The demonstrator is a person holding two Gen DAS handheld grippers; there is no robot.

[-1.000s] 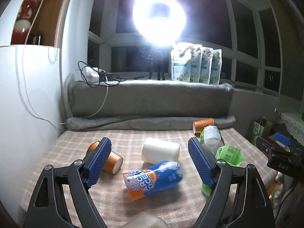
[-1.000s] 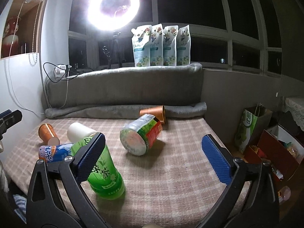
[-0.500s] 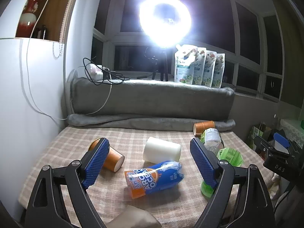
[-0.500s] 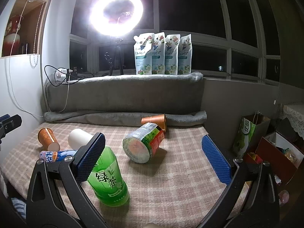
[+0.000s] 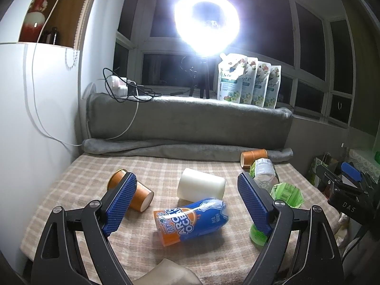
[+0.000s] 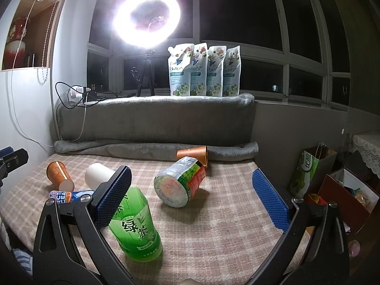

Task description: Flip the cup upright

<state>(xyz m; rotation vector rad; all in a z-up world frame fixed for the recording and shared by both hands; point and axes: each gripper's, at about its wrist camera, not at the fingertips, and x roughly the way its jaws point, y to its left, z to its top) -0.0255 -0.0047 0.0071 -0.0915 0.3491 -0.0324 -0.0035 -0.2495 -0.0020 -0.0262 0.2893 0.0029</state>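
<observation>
Several cups lie on their sides on a checked cloth (image 5: 78,173). In the left wrist view a blue and orange cup (image 5: 190,219) lies between my open left gripper's (image 5: 187,204) fingers, a white cup (image 5: 201,186) behind it, an orange cup (image 5: 140,196) at the left finger. In the right wrist view a green cup (image 6: 136,225) stands tilted by the left finger of my open right gripper (image 6: 193,196). A red and green cup (image 6: 180,181) lies ahead, an orange cup (image 6: 193,154) behind it. Both grippers are empty.
A grey rolled blanket (image 6: 154,147) and a grey cushion (image 5: 190,121) bound the far side. Pouches (image 6: 204,68) and a ring light (image 5: 206,21) stand on the sill. A white wall (image 5: 35,118) is left. Bags and boxes (image 6: 332,185) stand right of the cloth's edge.
Both views have pulled back and risen a little, so the cups sit lower and slightly farther. No cup has moved. Both grippers stay open.
</observation>
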